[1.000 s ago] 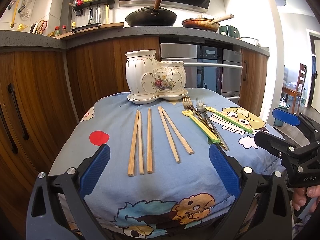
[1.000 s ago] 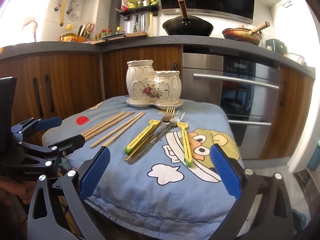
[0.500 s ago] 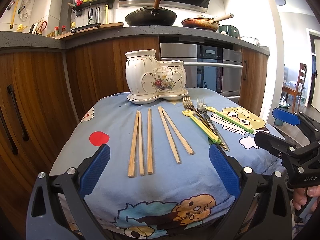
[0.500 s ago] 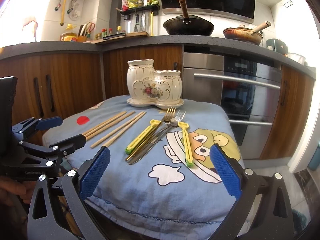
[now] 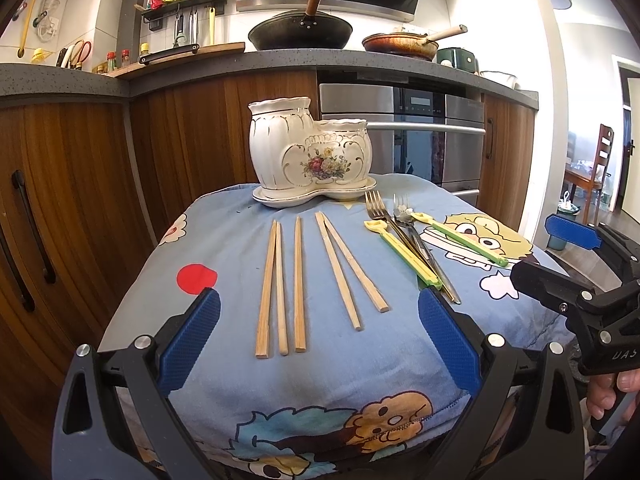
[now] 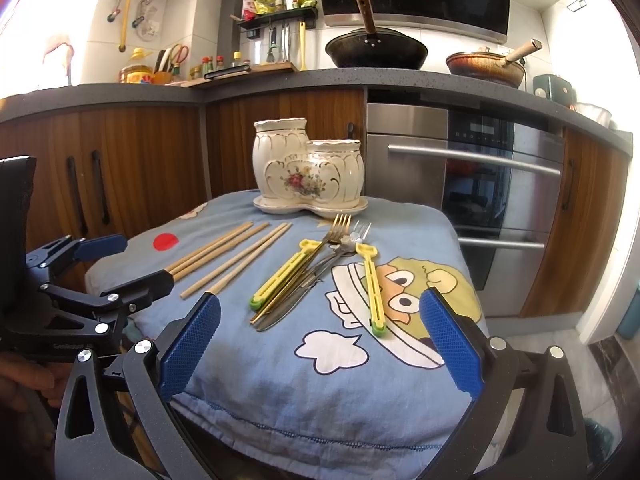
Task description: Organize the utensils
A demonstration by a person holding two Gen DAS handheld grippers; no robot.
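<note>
A white floral ceramic utensil holder (image 5: 310, 150) with two cups stands at the back of a blue cartoon cloth (image 5: 224, 240); it also shows in the right wrist view (image 6: 308, 168). Several wooden chopsticks (image 5: 298, 284) lie in front of it, left of several forks (image 5: 400, 236) and two yellow-green clip tools (image 5: 404, 254). These show in the right wrist view too: chopsticks (image 6: 236, 258), forks (image 6: 320, 264), clip tools (image 6: 370, 284). My left gripper (image 5: 318, 340) is open and empty at the cloth's near edge. My right gripper (image 6: 318, 342) is open and empty at the near right.
Wooden cabinets (image 5: 80, 184) and a steel oven (image 5: 424, 136) stand close behind the cloth. A dark counter (image 5: 200, 72) carries a wok (image 5: 300, 34) and a pan (image 5: 400, 46). A chair (image 5: 602, 160) stands far right. The cloth drops off at its edges.
</note>
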